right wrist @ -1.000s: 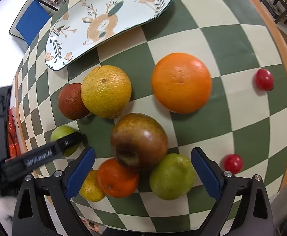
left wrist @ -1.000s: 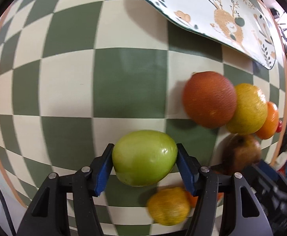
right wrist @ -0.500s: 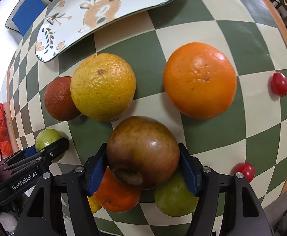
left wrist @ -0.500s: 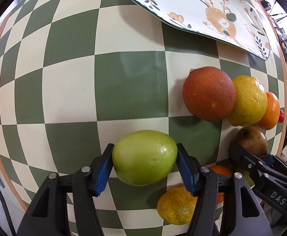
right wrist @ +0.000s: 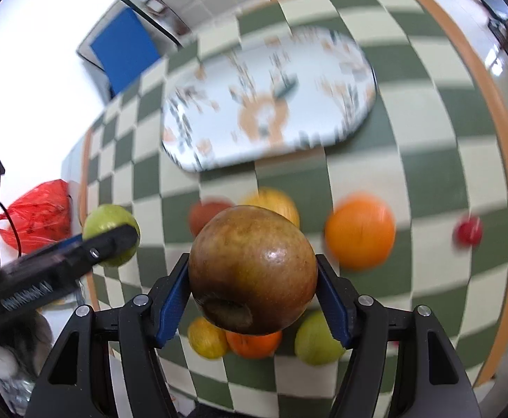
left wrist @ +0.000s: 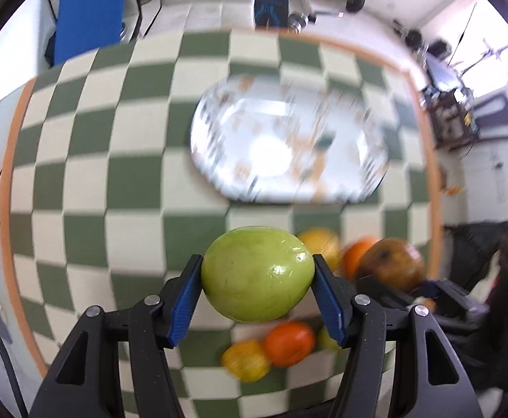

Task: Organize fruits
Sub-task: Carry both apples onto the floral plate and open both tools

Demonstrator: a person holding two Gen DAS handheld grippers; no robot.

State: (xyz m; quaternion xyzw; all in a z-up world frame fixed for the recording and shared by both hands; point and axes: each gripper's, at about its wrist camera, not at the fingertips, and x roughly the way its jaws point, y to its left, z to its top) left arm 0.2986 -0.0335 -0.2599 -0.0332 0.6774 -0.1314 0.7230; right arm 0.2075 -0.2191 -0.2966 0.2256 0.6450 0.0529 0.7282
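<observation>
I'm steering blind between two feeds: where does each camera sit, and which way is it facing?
Left wrist: on the left gripper, looking along its blue-padded fingers at the smooth green fruit it clamps, toward the oval patterned plate.
Right wrist: on the right gripper, clamping the brownish russet apple, facing the same plate; the left gripper shows at left.
Shared: plate, green-and-cream checkered tablecloth, both held fruits.
</observation>
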